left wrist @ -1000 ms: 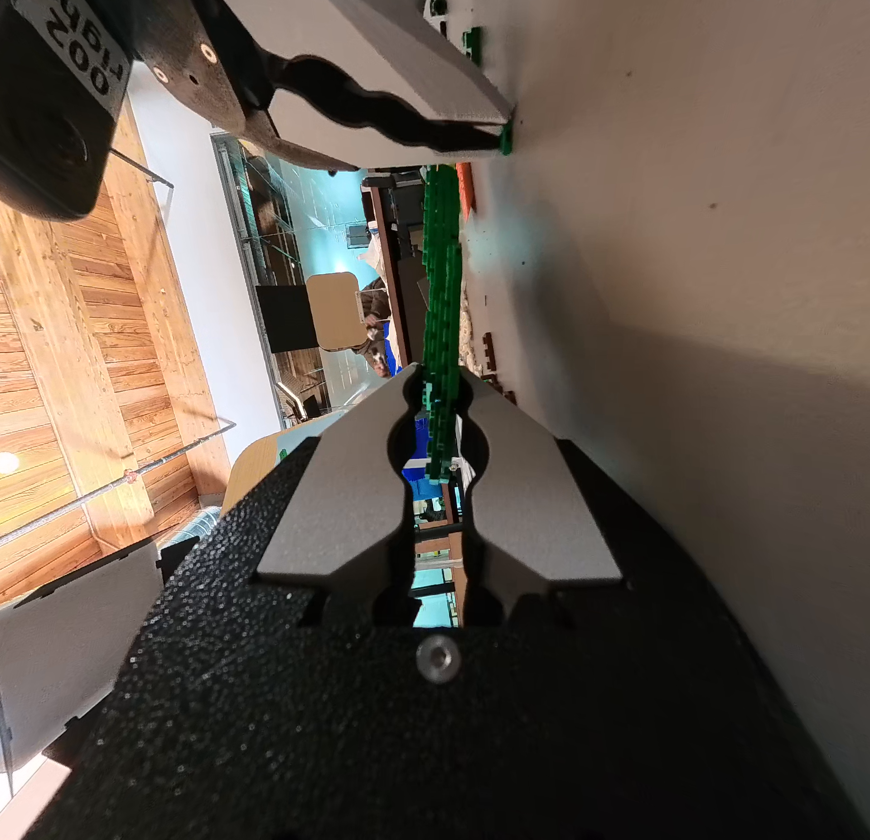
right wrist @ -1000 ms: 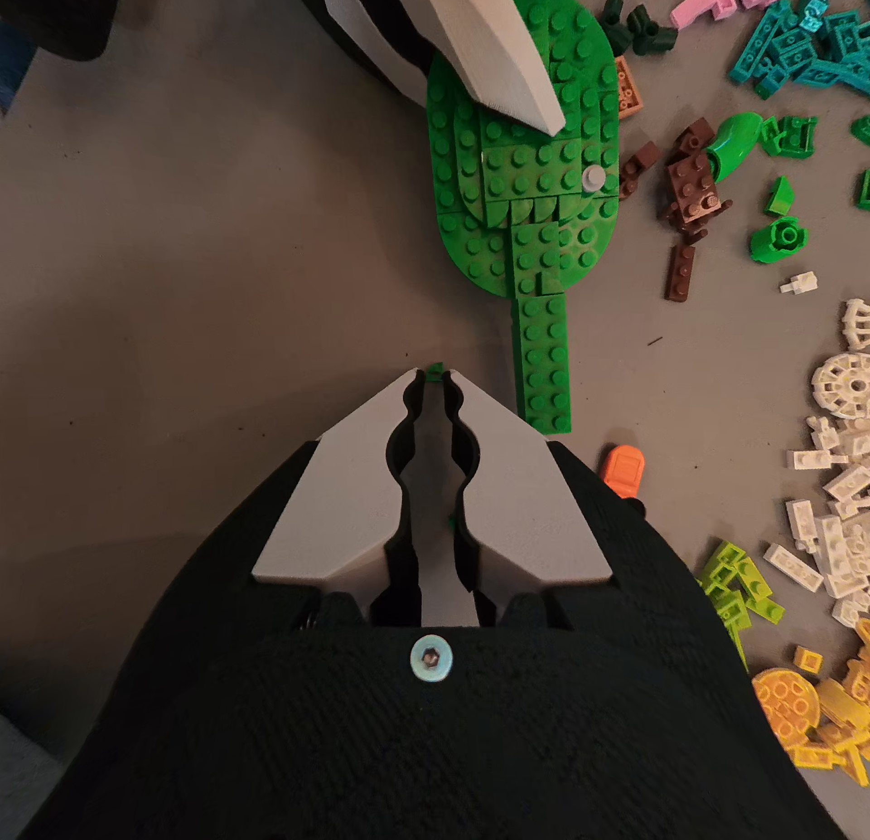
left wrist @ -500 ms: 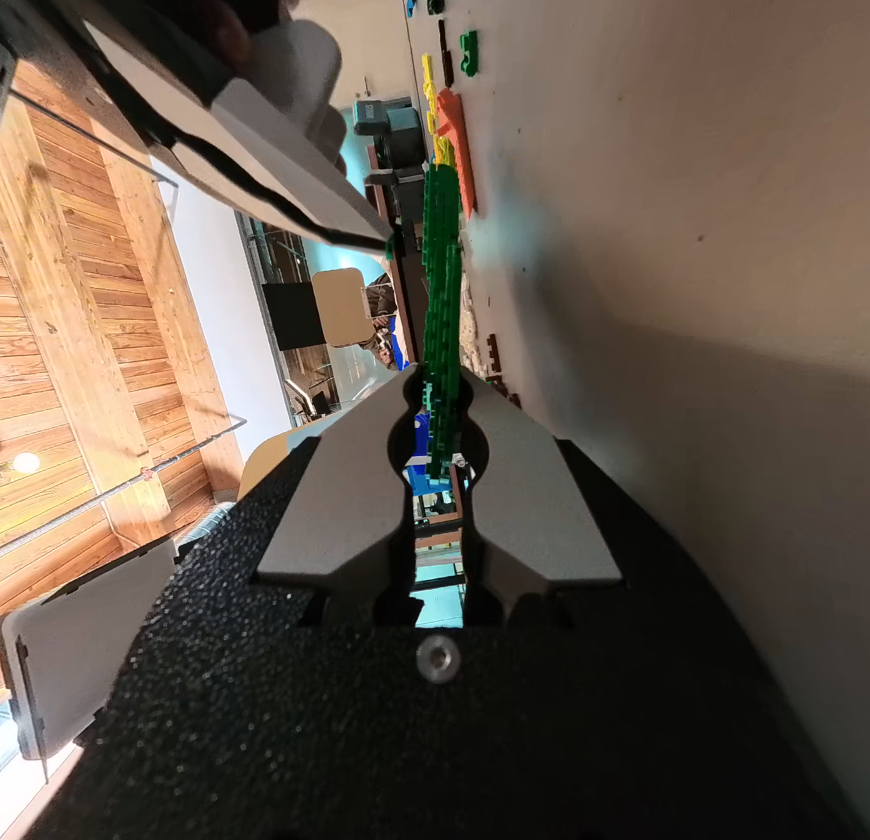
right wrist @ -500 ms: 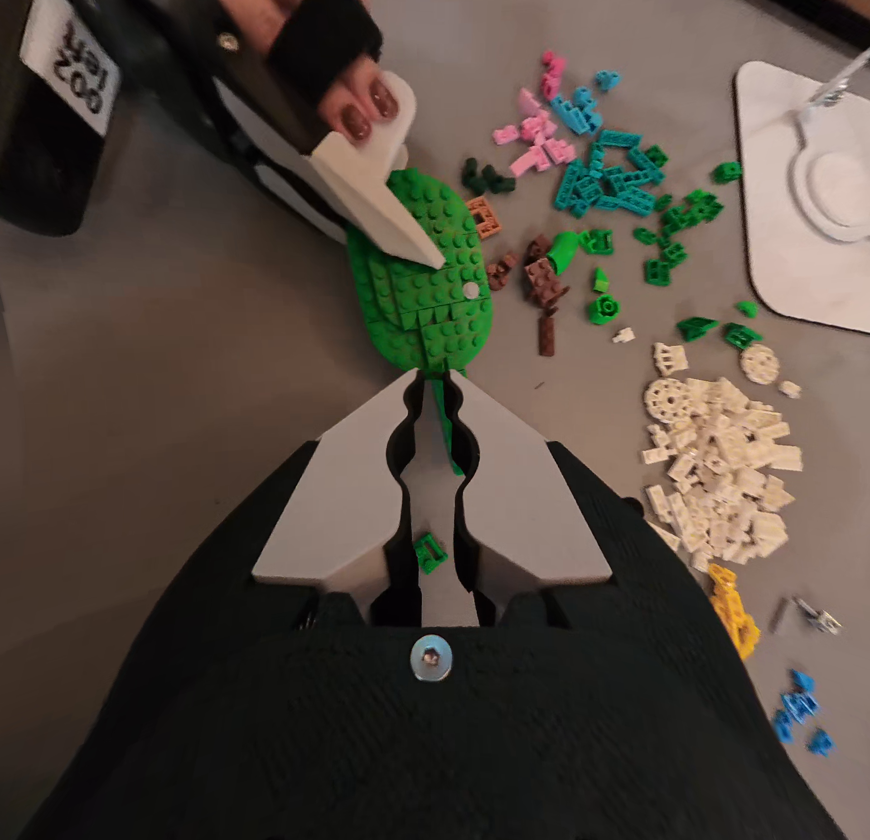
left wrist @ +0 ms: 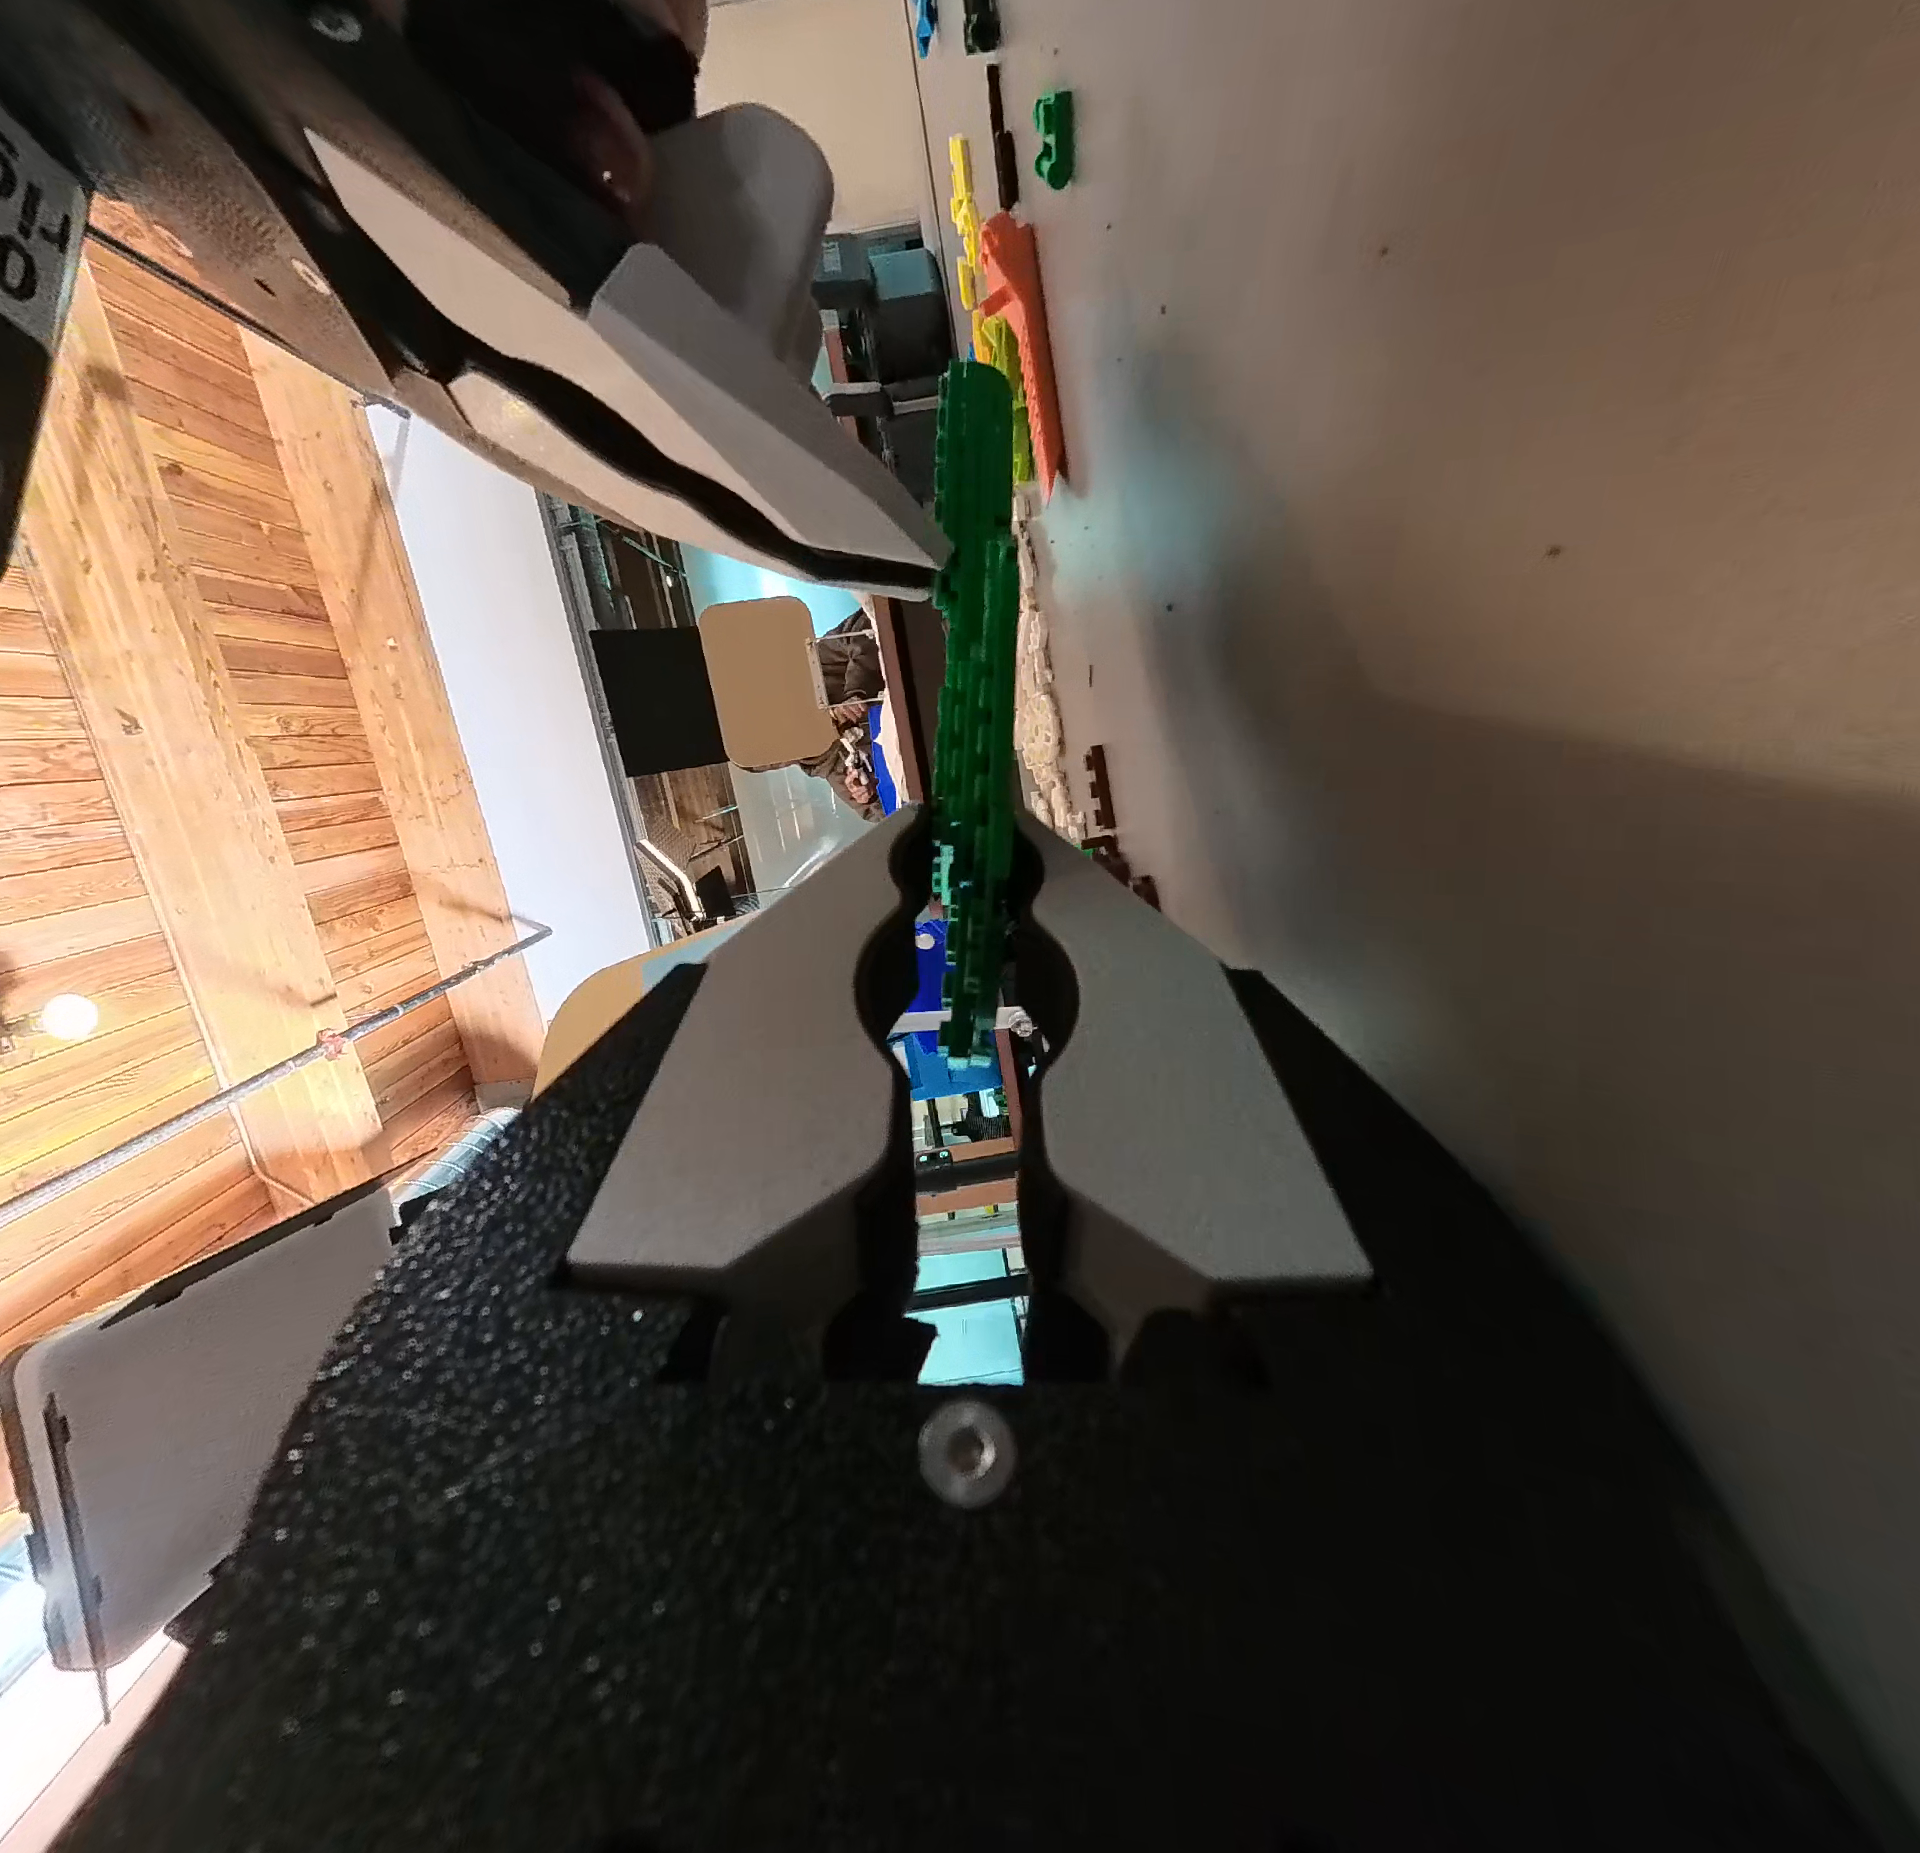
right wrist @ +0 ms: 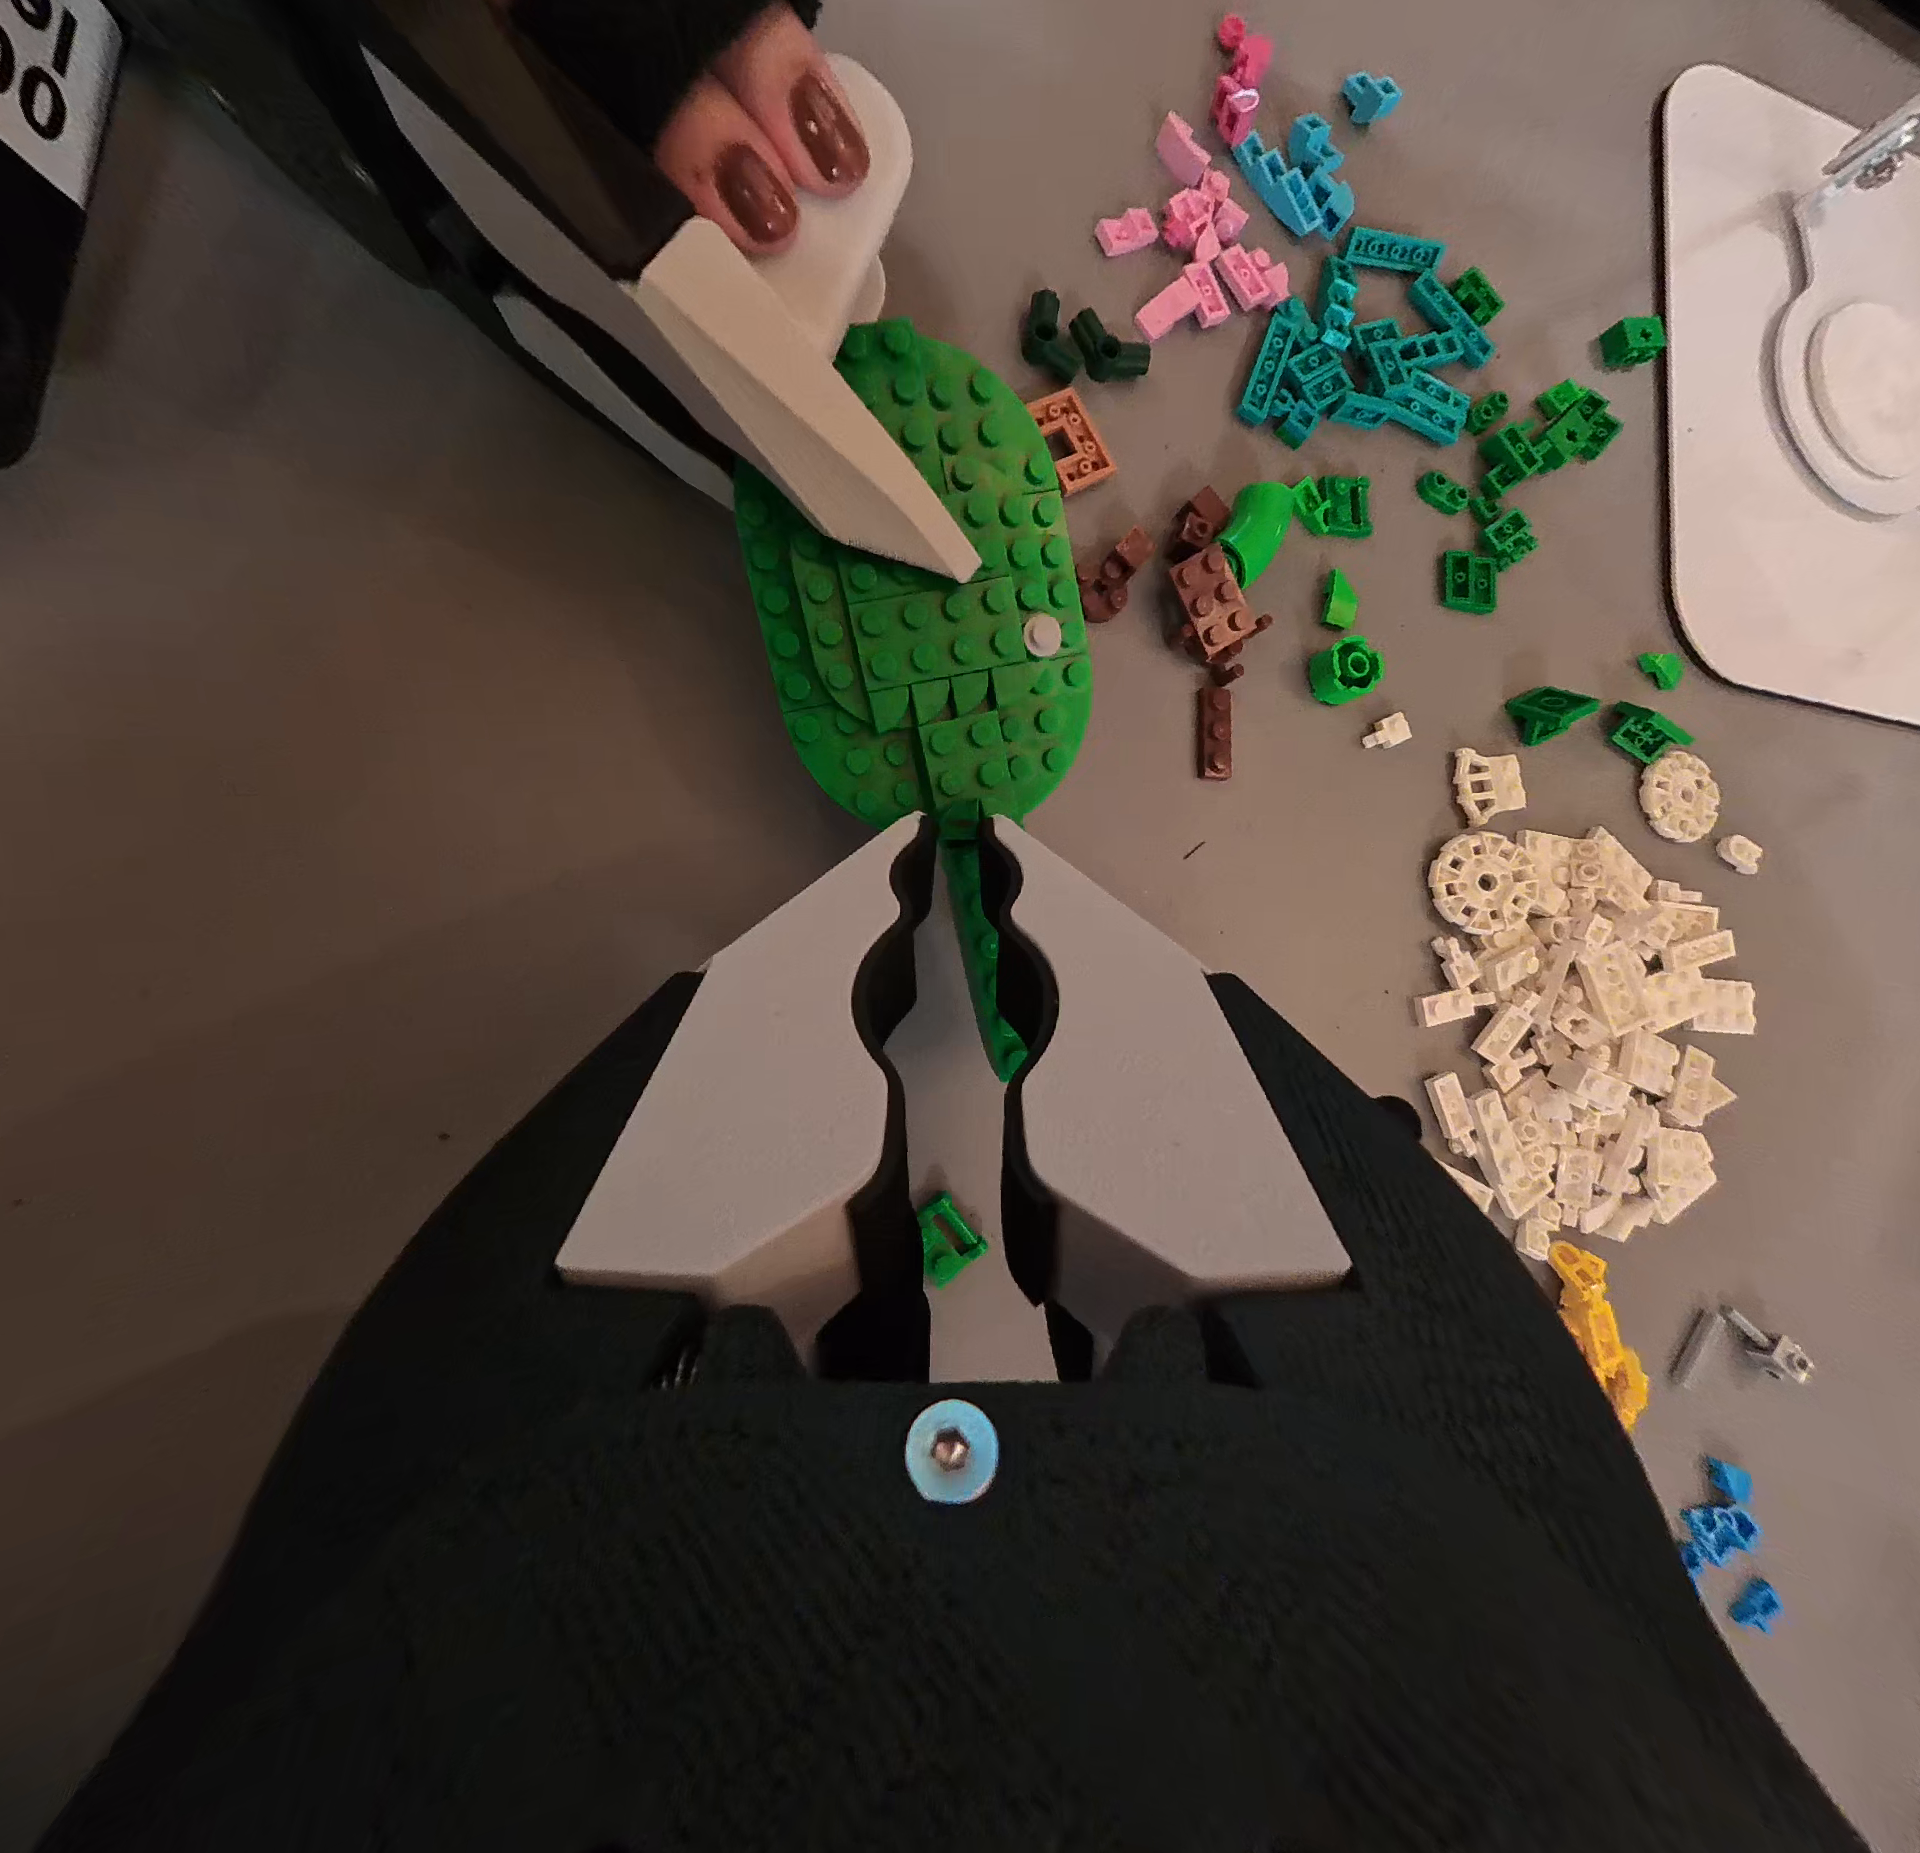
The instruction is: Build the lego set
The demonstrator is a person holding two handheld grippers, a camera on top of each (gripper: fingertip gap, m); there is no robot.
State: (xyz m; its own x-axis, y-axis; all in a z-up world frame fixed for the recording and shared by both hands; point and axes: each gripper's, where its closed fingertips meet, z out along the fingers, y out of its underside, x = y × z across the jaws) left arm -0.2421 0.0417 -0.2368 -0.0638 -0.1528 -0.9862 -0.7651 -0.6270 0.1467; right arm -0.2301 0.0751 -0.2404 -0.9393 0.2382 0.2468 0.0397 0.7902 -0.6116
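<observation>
My left gripper (left wrist: 961, 847) is shut on a green leaf-shaped brick build (left wrist: 971, 660), seen edge-on and held close to the grey table (left wrist: 1455, 453). In the right wrist view the build (right wrist: 935, 660) lies flat, and the left gripper's upper finger (right wrist: 831, 432) lies across its far end. My right gripper (right wrist: 956, 832) is shut on a small dark green piece (right wrist: 961, 816) and holds it over the spot where the build's narrow stem (right wrist: 982, 972) meets the oval. In the left wrist view the right gripper (left wrist: 930, 577) touches the build's upper face.
To the right of the build lie loose bricks: brown (right wrist: 1205, 577), teal (right wrist: 1361, 369), pink (right wrist: 1205, 234), green (right wrist: 1507, 484), white (right wrist: 1579, 1024), yellow (right wrist: 1600, 1325) and blue (right wrist: 1725, 1533). A white stand base (right wrist: 1787, 401) is at the far right. A small green brick (right wrist: 948, 1237) lies under my right gripper. The tips of one gripper are about 4 cm away from the tips of the other.
My right gripper rose from the table with the small green piece in its tips and moved over the build's stem end. My left gripper kept its hold on the build.
</observation>
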